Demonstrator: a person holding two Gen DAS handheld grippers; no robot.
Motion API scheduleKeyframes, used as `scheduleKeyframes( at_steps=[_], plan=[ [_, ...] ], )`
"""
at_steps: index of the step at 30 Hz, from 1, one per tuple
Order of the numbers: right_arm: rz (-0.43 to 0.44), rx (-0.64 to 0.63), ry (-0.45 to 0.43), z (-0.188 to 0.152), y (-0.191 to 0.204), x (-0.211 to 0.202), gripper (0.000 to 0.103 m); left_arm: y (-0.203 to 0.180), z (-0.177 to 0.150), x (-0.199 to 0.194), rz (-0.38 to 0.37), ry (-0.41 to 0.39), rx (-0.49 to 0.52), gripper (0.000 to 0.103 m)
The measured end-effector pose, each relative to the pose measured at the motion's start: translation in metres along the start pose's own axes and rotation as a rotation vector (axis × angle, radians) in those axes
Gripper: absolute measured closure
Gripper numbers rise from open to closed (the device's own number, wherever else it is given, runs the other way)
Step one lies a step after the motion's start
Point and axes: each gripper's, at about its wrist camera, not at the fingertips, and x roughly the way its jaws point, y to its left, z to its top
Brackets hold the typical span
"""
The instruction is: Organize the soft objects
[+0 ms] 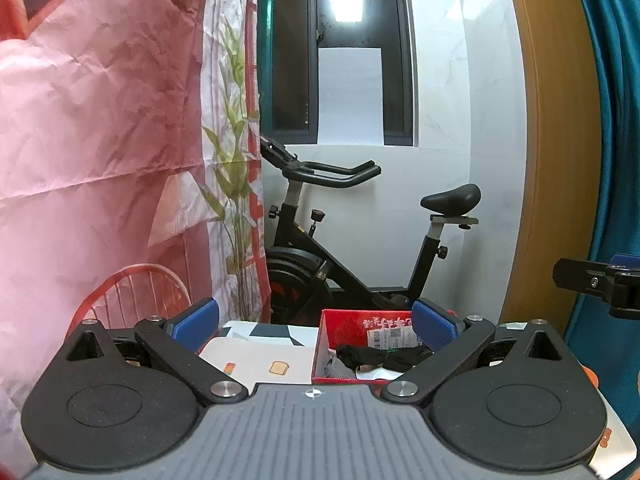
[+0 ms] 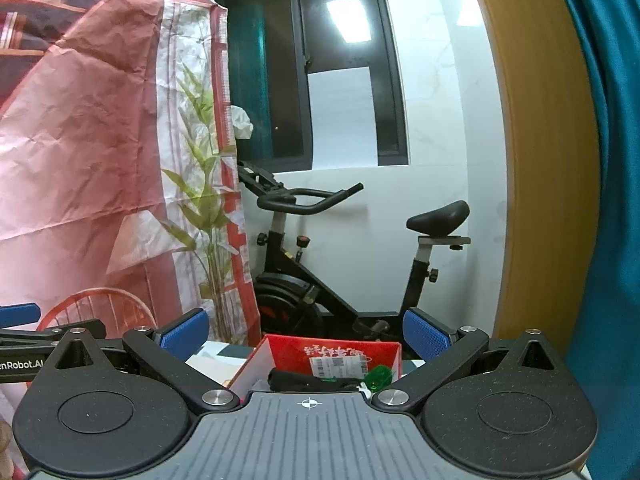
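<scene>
Both released, empty: left gripper (image 1: pixel 316 322), right gripper (image 2: pixel 306 332). Pre-grasp step, hovering near red box (image 1: pixel 344 322) at lower ctr. Next prob: drop onto black cloth (image 1: pixel 366 356) inside, clench.

Partial lettering "enRobot.AI" is printed in white on the black body of the left gripper (image 2: pixel 24 344), at the left edge of the right wrist view; its leading characters are cut off. The red box (image 2: pixel 332 354) carries white characters on its inner wall and a white barcode label (image 2: pixel 338 364) below them; neither is legible.
</scene>
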Motion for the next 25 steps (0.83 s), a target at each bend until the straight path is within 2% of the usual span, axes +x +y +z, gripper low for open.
scheduleKeyframes(
  at_steps=[25],
  plan=[
    [-0.006, 0.005, -0.003, -0.0024, -0.001, -0.0018, 0.0, 0.0019, 0.001, -0.0003, 0.001, 0.002, -0.022, 0.0]
  ],
)
